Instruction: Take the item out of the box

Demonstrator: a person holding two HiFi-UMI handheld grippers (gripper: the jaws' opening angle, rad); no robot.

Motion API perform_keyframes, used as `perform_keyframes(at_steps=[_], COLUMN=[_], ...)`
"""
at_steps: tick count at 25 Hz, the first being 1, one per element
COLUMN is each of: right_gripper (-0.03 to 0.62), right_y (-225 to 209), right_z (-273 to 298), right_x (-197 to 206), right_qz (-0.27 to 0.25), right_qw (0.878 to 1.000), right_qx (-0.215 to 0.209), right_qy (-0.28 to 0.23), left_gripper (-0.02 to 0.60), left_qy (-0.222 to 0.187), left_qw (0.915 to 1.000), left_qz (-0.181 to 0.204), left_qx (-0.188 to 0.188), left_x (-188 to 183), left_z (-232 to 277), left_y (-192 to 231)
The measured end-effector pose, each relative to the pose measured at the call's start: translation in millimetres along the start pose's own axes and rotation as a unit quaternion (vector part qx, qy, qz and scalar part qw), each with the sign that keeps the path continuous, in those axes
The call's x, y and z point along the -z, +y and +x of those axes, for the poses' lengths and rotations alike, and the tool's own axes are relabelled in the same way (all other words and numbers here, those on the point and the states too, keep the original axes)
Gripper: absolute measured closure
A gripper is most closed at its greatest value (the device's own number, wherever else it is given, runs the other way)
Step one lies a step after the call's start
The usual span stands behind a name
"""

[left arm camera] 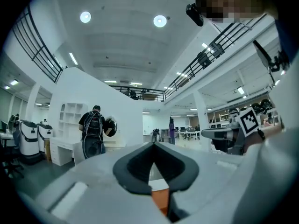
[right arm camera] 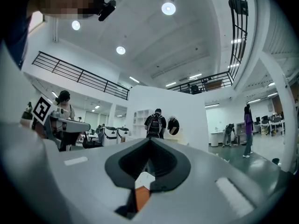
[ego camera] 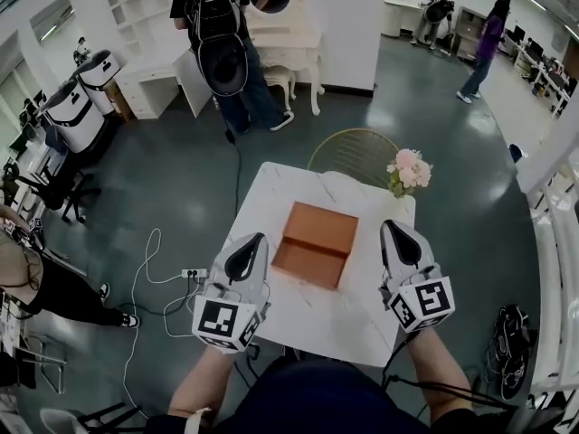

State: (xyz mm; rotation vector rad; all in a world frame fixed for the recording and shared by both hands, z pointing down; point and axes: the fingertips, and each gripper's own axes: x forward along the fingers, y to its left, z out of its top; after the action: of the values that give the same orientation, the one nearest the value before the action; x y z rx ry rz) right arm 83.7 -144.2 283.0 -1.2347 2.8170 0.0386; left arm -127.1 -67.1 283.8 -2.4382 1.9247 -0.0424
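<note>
An orange box (ego camera: 315, 242) lies in the middle of the white table (ego camera: 298, 319); its top looks flat with one crease across, and I cannot see anything inside it. My left gripper (ego camera: 258, 236) hovers beside the box's left edge, jaws shut, nothing between them. My right gripper (ego camera: 389, 223) hovers just right of the box, also shut and empty. In the left gripper view the jaws (left arm camera: 153, 143) meet at the tip, with a strip of the orange box (left arm camera: 161, 199) showing below. The right gripper view shows its jaws (right arm camera: 149, 139) together above the box (right arm camera: 141, 197).
A vase of pink flowers (ego camera: 409, 170) stands at the table's far right corner. A round chair (ego camera: 353, 152) sits behind the table. A person with a backpack (ego camera: 222, 34) stands by a white dresser (ego camera: 285, 43). Cables and a power strip (ego camera: 193, 273) lie on the floor to the left.
</note>
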Motion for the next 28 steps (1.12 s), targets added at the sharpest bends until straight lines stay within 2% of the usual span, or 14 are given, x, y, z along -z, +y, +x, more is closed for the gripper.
perform_keyframes(at_steps=[6,15,24,28], right_gripper=[0.592,0.592,0.592,0.592], right_y=[11,9,11,9], right_z=[-7,-15,-11,-11], right_x=[-11,14,25,29], right_qz=[0.006,-0.015,0.0,0.005], right_qw=[1.0,1.0,1.0,0.999], right_qx=[0.005,0.027,0.03,0.033], right_qy=[-0.022,-0.002,0.009,0.015], left_gripper=[0.58,0.58,0.58,0.58], left_qy=[-0.022,-0.01,-0.005,-0.003], left_qw=[0.999,0.9992,0.999,0.998], left_qz=[-0.035,-0.035,-0.038,-0.048], left_qx=[-0.014,-0.015,-0.023,-0.04], left_x=[-6,16,23,27], left_z=[0,9,8,3], left_y=[10,4,18,31])
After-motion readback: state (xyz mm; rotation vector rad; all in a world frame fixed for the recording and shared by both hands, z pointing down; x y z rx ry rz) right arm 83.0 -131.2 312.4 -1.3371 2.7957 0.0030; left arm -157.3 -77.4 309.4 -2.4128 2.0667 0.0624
